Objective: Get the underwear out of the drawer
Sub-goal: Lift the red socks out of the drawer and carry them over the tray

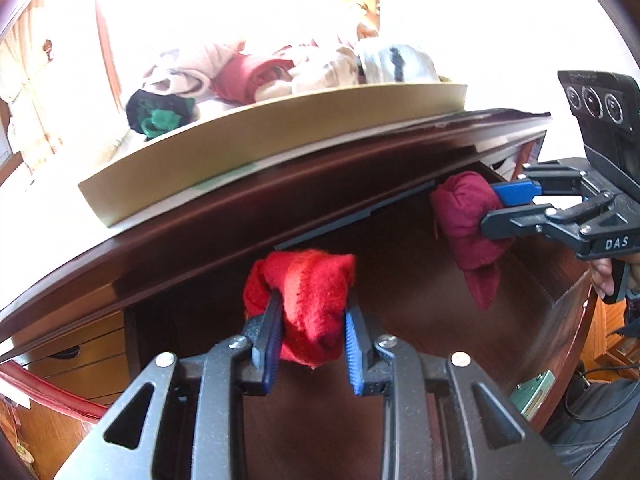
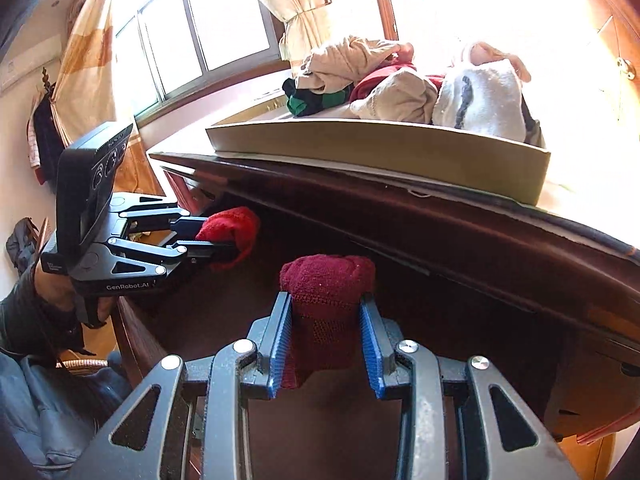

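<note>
Left gripper (image 1: pixel 310 320) clamps a bright red bundle (image 1: pixel 304 292); right gripper (image 2: pixel 326 340) clamps a maroon bundle (image 2: pixel 326 288).

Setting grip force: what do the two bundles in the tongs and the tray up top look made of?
Bright red bundle: fuzzy knit, probably fleece or terry, with a napped surface. Dark red bundle: looped terry-like knit with an open mesh weave lower down. Tray: matte tan, thin flat walls, likely cardboard.
</note>
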Available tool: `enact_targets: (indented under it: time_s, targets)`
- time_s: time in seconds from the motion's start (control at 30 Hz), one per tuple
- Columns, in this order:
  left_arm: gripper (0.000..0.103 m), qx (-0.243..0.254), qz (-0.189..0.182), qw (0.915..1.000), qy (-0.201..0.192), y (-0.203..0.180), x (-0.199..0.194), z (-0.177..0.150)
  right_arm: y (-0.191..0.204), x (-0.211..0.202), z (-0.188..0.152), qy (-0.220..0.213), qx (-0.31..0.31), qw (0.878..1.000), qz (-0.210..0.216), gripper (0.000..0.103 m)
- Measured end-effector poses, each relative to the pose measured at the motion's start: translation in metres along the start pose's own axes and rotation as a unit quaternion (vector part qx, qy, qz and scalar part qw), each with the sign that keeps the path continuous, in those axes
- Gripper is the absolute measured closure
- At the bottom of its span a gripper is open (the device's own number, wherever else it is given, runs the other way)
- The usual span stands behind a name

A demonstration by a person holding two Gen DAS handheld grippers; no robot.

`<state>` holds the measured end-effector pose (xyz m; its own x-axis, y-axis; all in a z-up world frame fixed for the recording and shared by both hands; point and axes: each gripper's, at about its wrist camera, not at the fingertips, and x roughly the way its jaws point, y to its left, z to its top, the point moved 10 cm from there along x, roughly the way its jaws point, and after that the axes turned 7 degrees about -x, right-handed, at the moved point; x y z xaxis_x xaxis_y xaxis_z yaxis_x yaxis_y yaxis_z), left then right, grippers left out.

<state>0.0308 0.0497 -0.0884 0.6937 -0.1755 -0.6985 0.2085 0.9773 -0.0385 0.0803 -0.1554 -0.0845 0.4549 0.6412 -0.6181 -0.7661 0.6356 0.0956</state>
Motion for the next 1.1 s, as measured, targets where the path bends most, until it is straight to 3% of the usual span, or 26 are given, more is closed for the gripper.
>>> enact_targets:
  time_s: [0.57, 1.1]
  targets:
    - [0.078, -0.017, 0.039, 0.9977, -0.053, 0.011, -0.020, 0.008, 0.002, -0.017, 0.005, -0.072, -0.008, 0.997, -0.004, 0.068]
    - [0.078, -0.039, 0.048, 0.9929, -0.102, 0.018, -0.038, 0.015, 0.003, -0.033, 0.015, -0.127, -0.017, 0.992, -0.009, 0.068]
